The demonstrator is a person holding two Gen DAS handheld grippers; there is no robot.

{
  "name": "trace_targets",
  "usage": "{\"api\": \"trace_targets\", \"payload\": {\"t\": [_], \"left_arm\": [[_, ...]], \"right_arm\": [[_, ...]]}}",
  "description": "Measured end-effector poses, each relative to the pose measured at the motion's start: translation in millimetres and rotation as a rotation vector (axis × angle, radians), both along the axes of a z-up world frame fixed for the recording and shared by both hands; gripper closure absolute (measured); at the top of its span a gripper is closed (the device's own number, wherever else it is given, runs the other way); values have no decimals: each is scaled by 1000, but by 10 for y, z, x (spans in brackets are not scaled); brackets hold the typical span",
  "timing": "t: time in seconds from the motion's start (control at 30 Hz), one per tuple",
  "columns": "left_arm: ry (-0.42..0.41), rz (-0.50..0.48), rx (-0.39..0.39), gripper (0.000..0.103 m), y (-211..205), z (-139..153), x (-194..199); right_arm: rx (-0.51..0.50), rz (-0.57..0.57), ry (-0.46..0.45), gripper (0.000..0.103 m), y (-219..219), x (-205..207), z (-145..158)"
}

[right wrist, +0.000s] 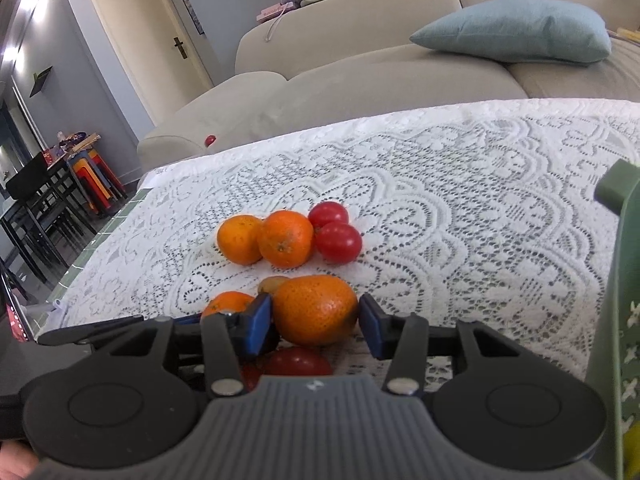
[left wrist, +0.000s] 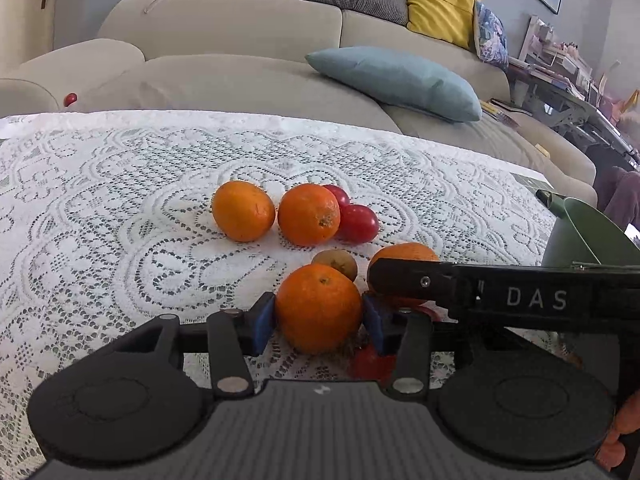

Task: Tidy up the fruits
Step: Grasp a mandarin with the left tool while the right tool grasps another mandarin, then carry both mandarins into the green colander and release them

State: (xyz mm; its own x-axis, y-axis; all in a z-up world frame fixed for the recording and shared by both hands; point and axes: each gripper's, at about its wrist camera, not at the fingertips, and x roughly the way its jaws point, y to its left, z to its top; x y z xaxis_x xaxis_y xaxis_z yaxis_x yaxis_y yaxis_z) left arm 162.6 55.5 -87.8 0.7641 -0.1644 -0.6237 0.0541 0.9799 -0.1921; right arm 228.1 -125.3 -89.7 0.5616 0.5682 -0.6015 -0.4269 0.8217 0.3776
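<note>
On the lace tablecloth (left wrist: 120, 200) lie several oranges and tomatoes. My left gripper (left wrist: 318, 326) is shut on an orange (left wrist: 318, 308) that rests on the cloth, with a blue pad against each side. My right gripper (right wrist: 316, 326) is shut on a more oblong orange (right wrist: 316, 310), which is seen partly hidden in the left wrist view (left wrist: 404, 252) behind a black finger (left wrist: 404, 280) of that gripper. A brown kiwi (left wrist: 336, 264) lies between the two held oranges. A tomato (right wrist: 296, 360) lies under the right gripper's fingers.
Two more oranges (left wrist: 244, 210) (left wrist: 308, 214) and two tomatoes (left wrist: 358, 224) sit grouped further out on the cloth. A green container (left wrist: 580, 240) stands at the right edge. A beige sofa (left wrist: 240, 72) with cushions lies beyond the table, and a small red ball (left wrist: 71, 99) rests on it.
</note>
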Motion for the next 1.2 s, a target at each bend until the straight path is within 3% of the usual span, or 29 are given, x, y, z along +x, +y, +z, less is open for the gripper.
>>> {"api": "trace_targets", "payload": {"t": [0.53,1.0,1.2], "left_arm": [[-33,31,13,52,30,174,-261],[-2,108,45,52,-3,510,-507],[-10,98,64,52,-131,697,-637]], "right_arm": [[-60,3,-155,58,-32,-257,197],[-156,87,-234,58,-104,-596,507],[-206,139,-264,58,-207,-763,665]]}}
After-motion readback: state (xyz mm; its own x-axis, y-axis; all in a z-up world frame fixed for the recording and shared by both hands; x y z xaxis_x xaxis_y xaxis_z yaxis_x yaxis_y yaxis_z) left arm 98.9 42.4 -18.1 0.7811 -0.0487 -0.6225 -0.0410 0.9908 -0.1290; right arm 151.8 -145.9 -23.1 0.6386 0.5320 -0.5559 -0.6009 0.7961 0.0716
